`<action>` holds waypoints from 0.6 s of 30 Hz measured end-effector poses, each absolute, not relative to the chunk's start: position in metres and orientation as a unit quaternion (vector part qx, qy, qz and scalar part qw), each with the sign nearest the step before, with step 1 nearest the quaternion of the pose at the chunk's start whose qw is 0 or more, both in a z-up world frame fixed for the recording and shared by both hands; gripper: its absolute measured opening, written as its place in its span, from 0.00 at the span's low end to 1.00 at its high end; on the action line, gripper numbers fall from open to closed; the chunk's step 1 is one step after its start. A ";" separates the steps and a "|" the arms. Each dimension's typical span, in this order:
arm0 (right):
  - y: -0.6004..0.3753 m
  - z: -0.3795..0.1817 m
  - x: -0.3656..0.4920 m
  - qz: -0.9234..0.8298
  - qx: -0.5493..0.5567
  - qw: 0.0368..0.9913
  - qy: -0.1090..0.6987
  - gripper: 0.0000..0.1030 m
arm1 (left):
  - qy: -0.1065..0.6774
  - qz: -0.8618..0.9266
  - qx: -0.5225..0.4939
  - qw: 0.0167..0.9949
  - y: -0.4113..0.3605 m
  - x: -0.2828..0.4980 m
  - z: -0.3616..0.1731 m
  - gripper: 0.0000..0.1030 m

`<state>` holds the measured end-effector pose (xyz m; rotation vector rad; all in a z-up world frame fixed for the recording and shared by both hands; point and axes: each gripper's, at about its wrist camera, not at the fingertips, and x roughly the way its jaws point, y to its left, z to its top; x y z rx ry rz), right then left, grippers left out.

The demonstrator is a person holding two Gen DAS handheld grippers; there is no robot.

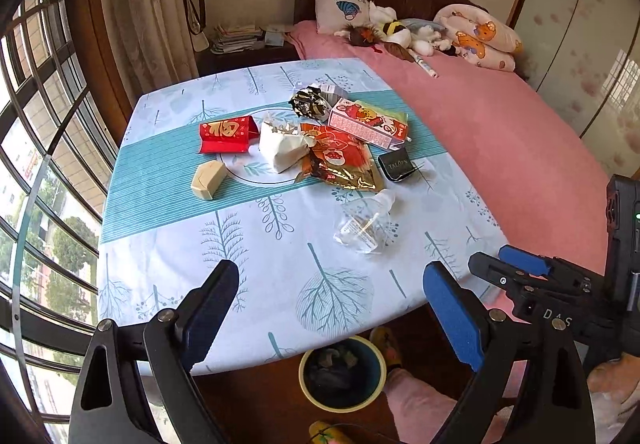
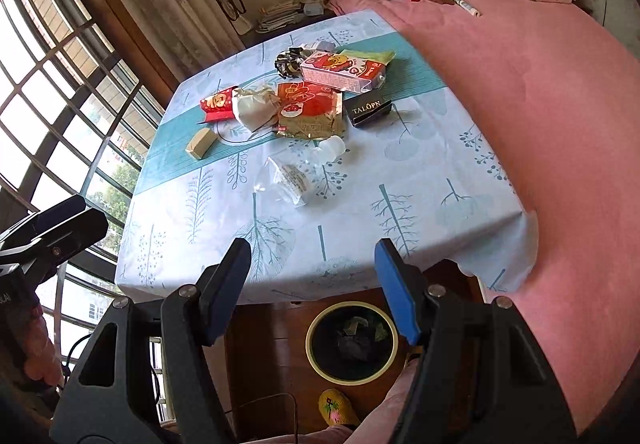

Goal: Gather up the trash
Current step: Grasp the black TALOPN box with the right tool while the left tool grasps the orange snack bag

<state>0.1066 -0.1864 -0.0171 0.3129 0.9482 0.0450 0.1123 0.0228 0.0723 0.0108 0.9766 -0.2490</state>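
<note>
Both the left gripper (image 1: 330,310) and right gripper (image 2: 314,288) gape wide, holding nothing. The nearest trash, a crumpled clear plastic bottle (image 2: 294,174), looks light, slick and springy; pinching its flattened body should hold better than the cap.

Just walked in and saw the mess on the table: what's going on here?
A person is clearing trash with a handheld gripper in each hand. Both the left gripper and right gripper are open and empty, hovering at the near edge of the table. Wrappers, small boxes and a clear plastic bottle all lie on the cloth. A bin waits on the floor below, with some trash in it.
</note>
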 end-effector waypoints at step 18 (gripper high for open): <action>-0.268 -0.138 0.338 0.124 0.225 0.770 0.584 0.45 | 0.591 0.013 -0.093 0.801 -0.044 0.322 -0.039 0.90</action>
